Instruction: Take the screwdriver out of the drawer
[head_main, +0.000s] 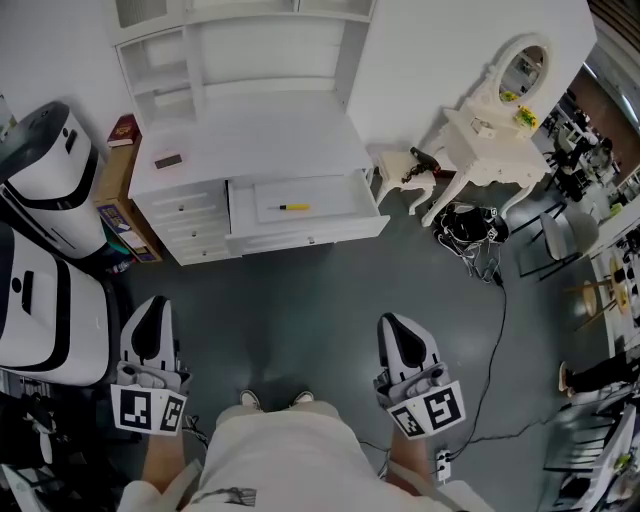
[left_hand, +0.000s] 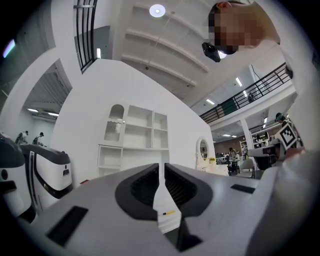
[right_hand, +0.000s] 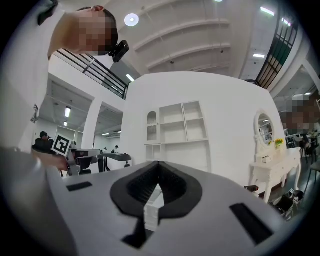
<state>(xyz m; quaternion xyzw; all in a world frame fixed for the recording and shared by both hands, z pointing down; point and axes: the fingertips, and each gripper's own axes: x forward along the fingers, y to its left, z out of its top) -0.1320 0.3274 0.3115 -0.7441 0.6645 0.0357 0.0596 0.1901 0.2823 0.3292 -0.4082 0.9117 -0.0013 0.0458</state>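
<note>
A yellow-handled screwdriver (head_main: 295, 207) lies in the open drawer (head_main: 240, 212) of a white desk (head_main: 250, 135) with a shelf unit on top. Both grippers hang low near the person's body, well short of the desk. My left gripper (head_main: 152, 305) is shut with nothing in it; in the left gripper view its jaws (left_hand: 162, 167) nearly touch, and the screwdriver (left_hand: 169, 213) shows far off below them. My right gripper (head_main: 393, 322) is also shut and empty, its jaws (right_hand: 158, 165) meeting at the tip and pointing towards the desk.
Two white machines (head_main: 40, 170) (head_main: 30, 300) stand at the left, beside a cardboard box (head_main: 120, 215). A white dressing table with an oval mirror (head_main: 500, 130), a small stool (head_main: 398, 165) and a tangle of cables (head_main: 470, 225) are at the right. Grey floor lies between me and the desk.
</note>
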